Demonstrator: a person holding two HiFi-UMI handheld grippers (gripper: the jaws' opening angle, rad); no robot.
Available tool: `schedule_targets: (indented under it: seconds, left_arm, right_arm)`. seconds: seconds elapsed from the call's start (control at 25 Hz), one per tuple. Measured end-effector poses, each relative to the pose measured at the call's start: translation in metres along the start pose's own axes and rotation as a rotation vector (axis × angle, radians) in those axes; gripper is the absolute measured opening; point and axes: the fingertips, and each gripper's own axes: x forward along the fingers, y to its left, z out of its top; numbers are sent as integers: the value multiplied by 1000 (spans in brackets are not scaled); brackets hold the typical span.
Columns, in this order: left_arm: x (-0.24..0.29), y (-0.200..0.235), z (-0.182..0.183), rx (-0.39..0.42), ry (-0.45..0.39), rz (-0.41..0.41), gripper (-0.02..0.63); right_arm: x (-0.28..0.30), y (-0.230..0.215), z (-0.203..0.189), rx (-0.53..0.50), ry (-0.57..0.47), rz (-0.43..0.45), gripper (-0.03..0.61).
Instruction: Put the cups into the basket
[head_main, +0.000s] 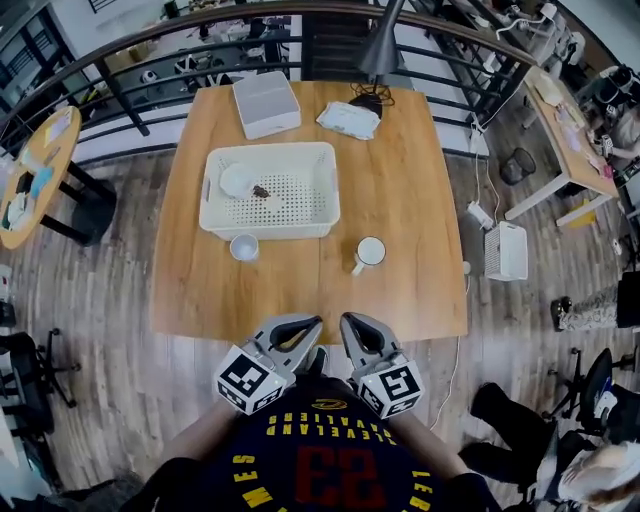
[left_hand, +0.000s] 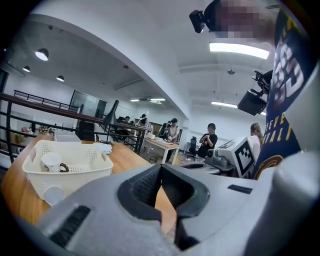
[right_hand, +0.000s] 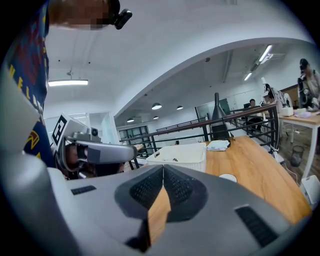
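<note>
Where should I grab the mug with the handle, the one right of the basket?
Probably its rim, from above with the right gripper: the mug stands upright, mouth open, so one jaw fits inside. Take the right side; the handle sticks out near-left.

The person wears a dark navy jersey with yellow lettering and red numerals. The left gripper and right gripper have grey moulded shells and dark ribbed pads. Each carries a white cube bearing black square markers.
</note>
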Motion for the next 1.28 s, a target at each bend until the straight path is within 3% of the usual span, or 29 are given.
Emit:
schedule_targets:
  seconds: [0.52,1.04,1.28]
  left_arm:
    - [-65,45,-17,-51,4,3,14]
    - [-123,113,-20,-16,3,68,65]
    - [-153,165,-37,-5,45,102,115]
  right_arm:
    - [61,56,-24,49,89,22,14]
    - [111,89,-13,19,115,-10,14]
    - [141,86,-15,-65,140,-14,17]
